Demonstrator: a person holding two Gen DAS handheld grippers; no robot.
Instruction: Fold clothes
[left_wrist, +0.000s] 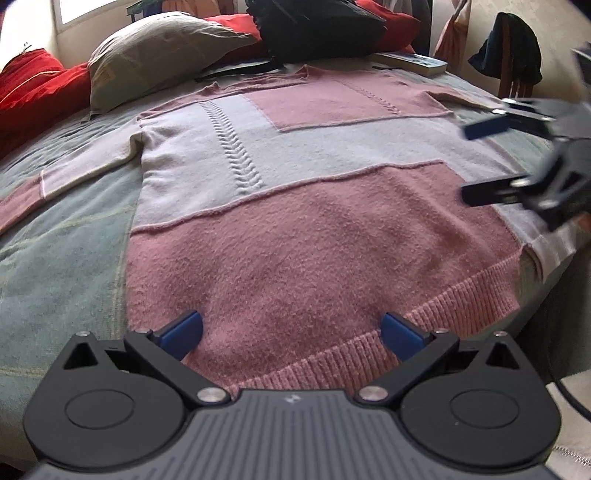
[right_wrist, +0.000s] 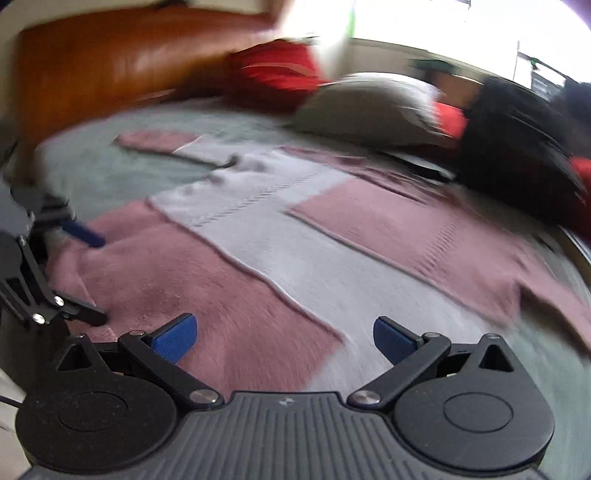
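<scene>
A pink and pale grey knit sweater (left_wrist: 295, 240) lies spread flat on the bed, ribbed hem (left_wrist: 424, 332) nearest me, one sleeve (left_wrist: 55, 181) stretched out to the left. My left gripper (left_wrist: 291, 328) hovers open just over the hem with nothing between its blue pads. At the sweater's right side my right gripper (left_wrist: 476, 160) is open too and holds nothing. The right wrist view is motion-blurred: the sweater (right_wrist: 295, 258) fills it, the right gripper (right_wrist: 284, 338) is open above the lower body, and the left gripper (right_wrist: 96, 277) stands open at the left edge.
A grey-green bedspread (left_wrist: 74, 258) covers the bed. At its head lie a beige pillow (left_wrist: 159, 48), red cushions (left_wrist: 33, 85), a black bag (left_wrist: 314, 29) and a book (left_wrist: 413, 61). A chair with a dark garment (left_wrist: 513, 48) stands at far right. A wooden headboard (right_wrist: 110, 62) is beyond.
</scene>
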